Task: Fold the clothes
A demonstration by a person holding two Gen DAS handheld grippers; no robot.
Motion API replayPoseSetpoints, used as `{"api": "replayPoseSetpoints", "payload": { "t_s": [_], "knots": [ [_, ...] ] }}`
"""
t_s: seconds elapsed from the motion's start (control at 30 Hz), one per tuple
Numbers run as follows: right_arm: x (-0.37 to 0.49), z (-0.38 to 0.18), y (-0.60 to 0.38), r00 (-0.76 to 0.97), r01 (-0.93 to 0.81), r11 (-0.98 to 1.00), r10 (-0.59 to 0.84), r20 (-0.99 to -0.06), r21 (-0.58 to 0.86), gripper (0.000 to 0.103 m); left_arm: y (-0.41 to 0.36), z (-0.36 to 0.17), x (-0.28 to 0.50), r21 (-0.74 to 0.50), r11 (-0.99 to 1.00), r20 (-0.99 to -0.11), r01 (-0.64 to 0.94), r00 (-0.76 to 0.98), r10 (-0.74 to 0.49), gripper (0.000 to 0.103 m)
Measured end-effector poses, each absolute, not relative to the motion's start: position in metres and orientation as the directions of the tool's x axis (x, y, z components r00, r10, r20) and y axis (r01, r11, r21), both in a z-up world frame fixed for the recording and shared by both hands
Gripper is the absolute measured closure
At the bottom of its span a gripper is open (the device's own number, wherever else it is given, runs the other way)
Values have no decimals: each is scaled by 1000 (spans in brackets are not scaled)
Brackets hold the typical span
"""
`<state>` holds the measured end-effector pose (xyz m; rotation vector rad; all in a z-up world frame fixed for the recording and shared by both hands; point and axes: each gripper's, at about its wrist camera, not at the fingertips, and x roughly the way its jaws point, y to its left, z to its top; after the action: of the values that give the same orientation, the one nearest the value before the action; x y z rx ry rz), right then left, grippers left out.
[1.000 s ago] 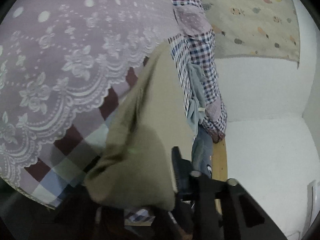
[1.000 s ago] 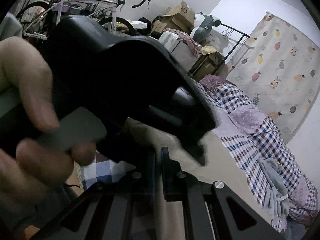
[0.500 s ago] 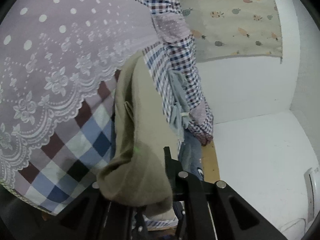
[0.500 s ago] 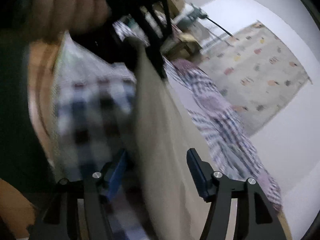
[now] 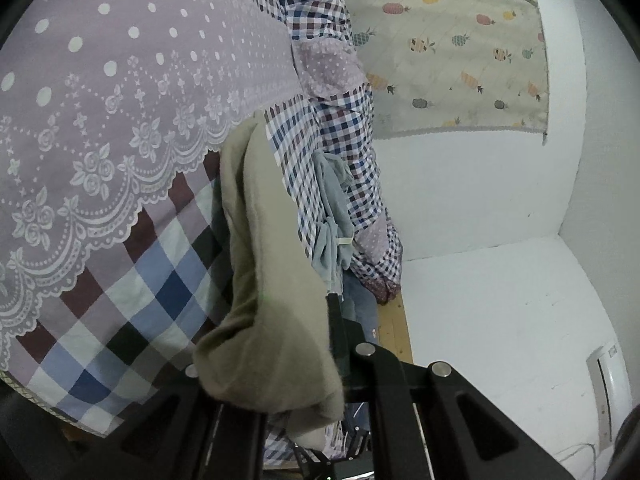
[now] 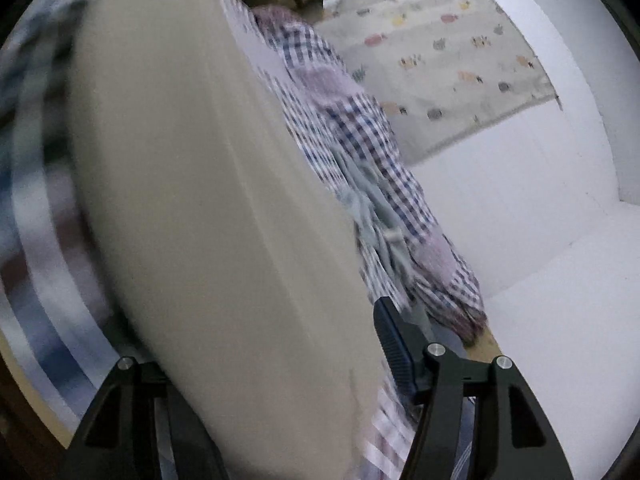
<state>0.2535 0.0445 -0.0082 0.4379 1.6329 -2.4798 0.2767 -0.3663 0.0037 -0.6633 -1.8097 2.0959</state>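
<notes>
The bed (image 5: 394, 320) has a light wooden frame, exposed as a narrow strip at its far edge. A checked bedcover (image 5: 132, 292) in blue, maroon and white lies on it, overlaid by a lilac lace-trimmed dotted panel (image 5: 132, 92). A rumpled small-check quilt (image 5: 320, 140) and a pale grey-blue garment (image 5: 332, 216) lie along the far edge.

Olive-beige soft garment (image 5: 272, 264), plain, no print. Under it a bedspread (image 5: 132, 292) w/ big checks: navy, light blue, white, maroon. Lilac lace overlay (image 5: 120, 92) w/ white polka dots, white roses & scalloped edge. Small-check quilt (image 5: 340, 128) in navy/maroon/white, w/ dotted mauve patches. Pale grey-blue cloth (image 5: 332, 216), plain. Cream wall hanging (image 5: 460, 60) w/ pineapple print in pink, yellow, teal, orange. Walls (image 5: 480, 208) plain white. Gripper frames black; right gripper (image 6: 256, 344) pad blue.
</notes>
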Motion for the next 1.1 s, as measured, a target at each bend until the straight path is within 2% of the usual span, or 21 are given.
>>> {"api": "replayPoseSetpoints", "payload": {
  "t_s": [0.17,0.2,0.23,0.3,0.33,0.47,0.63,0.9,1.1],
  "knots": [
    [259,-10,83,-946,276,-343,71,-318,-898,41,-367,1,280,-983,-164,-160,88,-852,499,97],
    [261,-10,87,-945,282,-330,64,-320,-901,51,-367,0,280,-982,-165,-164,92,-852,496,97],
    [264,-12,89,-944,293,-320,54,-326,-901,66,-367,0,281,-981,-168,-168,96,-853,495,97],
    [266,-15,92,-936,318,-310,45,-348,-896,81,-367,0,282,-980,-174,-174,99,-852,493,97],
    [266,-15,92,-930,333,-309,48,-364,-891,85,-366,2,283,-978,-180,-179,101,-852,492,97],
    [266,0,96,-913,370,-354,36,-407,-859,88,-364,7,283,-974,-199,-193,106,-851,489,97],
    [276,48,98,-916,372,-402,-16,-400,-837,92,-360,33,289,-971,-227,-182,78,-858,480,97],
    [292,147,106,-895,431,-419,-84,-438,-800,93,-351,118,312,-968,-240,-61,-66,-872,486,97],
    [318,242,131,-880,455,-459,-104,-463,-763,93,-345,193,349,-957,-238,31,-163,-879,476,97]
  ]
}}
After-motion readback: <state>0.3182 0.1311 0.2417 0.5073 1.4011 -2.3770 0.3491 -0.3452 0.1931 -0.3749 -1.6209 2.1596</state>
